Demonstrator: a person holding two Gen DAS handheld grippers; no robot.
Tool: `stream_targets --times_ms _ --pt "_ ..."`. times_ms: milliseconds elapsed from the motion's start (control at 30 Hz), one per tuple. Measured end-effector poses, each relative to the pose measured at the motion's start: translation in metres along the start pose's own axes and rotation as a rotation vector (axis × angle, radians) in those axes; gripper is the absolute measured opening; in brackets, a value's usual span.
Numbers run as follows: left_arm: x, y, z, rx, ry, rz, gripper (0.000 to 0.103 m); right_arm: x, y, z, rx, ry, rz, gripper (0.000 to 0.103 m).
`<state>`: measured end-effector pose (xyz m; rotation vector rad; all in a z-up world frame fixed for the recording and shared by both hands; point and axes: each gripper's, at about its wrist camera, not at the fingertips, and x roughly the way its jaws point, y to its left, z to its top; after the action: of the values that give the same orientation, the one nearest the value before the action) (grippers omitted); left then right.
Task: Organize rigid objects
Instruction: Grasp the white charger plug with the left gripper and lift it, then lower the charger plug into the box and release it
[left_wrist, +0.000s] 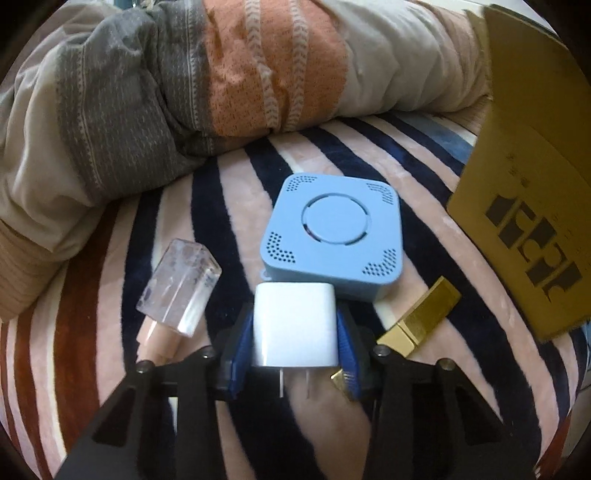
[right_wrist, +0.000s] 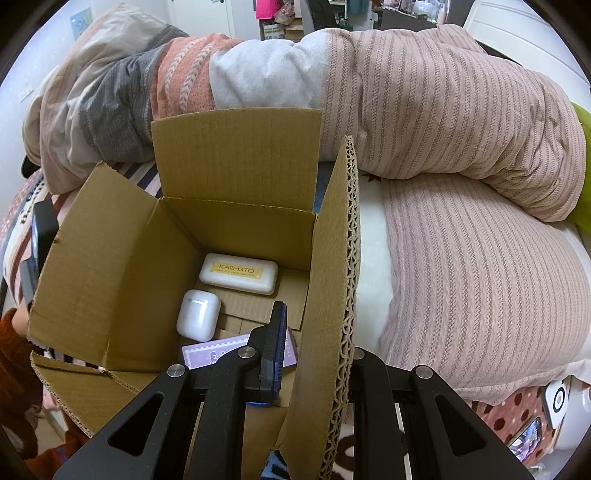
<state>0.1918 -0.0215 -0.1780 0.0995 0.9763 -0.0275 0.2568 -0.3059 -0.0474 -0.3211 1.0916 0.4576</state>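
Observation:
My left gripper (left_wrist: 294, 334) is shut on a white plug charger (left_wrist: 293, 323), its prongs pointing back toward the camera, just above the striped blanket (left_wrist: 424, 177). A light blue square device (left_wrist: 330, 234) lies right behind it. A clear-capped bottle (left_wrist: 177, 286) lies to the left and a gold tube (left_wrist: 421, 317) to the right. My right gripper (right_wrist: 314, 350) straddles the right flap (right_wrist: 334, 295) of the open cardboard box (right_wrist: 110, 273), one finger (right_wrist: 275, 347) inside; the other is hidden by the flap. Inside lie a white KATO-KATO case (right_wrist: 239, 273), a white earbud case (right_wrist: 197, 314) and a purple box (right_wrist: 218, 352).
A rolled quilt (left_wrist: 240, 66) lies across the back of the bed and also shows in the right wrist view (right_wrist: 424, 110). The box's outer side (left_wrist: 532, 192) stands at the right in the left wrist view. A phone (right_wrist: 524, 441) lies at the lower right.

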Motion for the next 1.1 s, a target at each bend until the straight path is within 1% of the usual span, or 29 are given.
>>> stream_targets --times_ms 100,233,367,400,533,600,667,767,867,967,1033,1100 --pt "-0.011 0.005 -0.003 -0.018 -0.007 -0.025 0.039 0.0 0.0 0.0 -0.001 -0.002 0.0 0.012" --pt "-0.036 0.009 -0.004 -0.017 -0.041 -0.041 0.039 -0.001 0.0 -0.001 -0.002 -0.004 0.001 0.012" --pt "-0.075 0.011 0.001 -0.017 -0.098 -0.056 0.039 -0.001 0.0 -0.001 -0.002 -0.004 0.0 0.012" --pt "-0.082 0.007 0.006 -0.011 -0.113 -0.061 0.039 -0.001 0.0 -0.001 -0.003 -0.004 0.0 0.012" --pt "-0.132 -0.006 0.024 0.027 -0.2 -0.086 0.039 -0.001 0.0 -0.001 -0.001 -0.005 0.001 0.012" --pt "-0.15 -0.015 0.038 0.033 -0.238 -0.12 0.039 -0.001 0.0 -0.001 -0.001 -0.005 0.001 0.012" --pt "-0.163 -0.026 0.051 0.042 -0.263 -0.142 0.038 0.0 0.0 -0.001 -0.001 -0.006 0.001 0.012" --pt "-0.173 -0.054 0.075 0.1 -0.29 -0.163 0.039 -0.001 -0.001 0.0 -0.001 -0.01 0.0 0.012" --pt "-0.172 -0.084 0.096 0.132 -0.262 -0.214 0.039 -0.001 -0.001 0.0 -0.002 -0.01 0.001 0.012" --pt "-0.155 -0.109 0.116 0.16 -0.214 -0.247 0.039 -0.001 -0.002 0.0 -0.002 -0.01 0.002 0.012" --pt "-0.138 -0.125 0.128 0.171 -0.15 -0.279 0.039 -0.001 -0.002 0.0 -0.002 -0.01 0.002 0.012" --pt "-0.118 -0.136 0.135 0.171 -0.086 -0.286 0.038 -0.001 -0.002 0.0 -0.001 -0.011 0.003 0.012"
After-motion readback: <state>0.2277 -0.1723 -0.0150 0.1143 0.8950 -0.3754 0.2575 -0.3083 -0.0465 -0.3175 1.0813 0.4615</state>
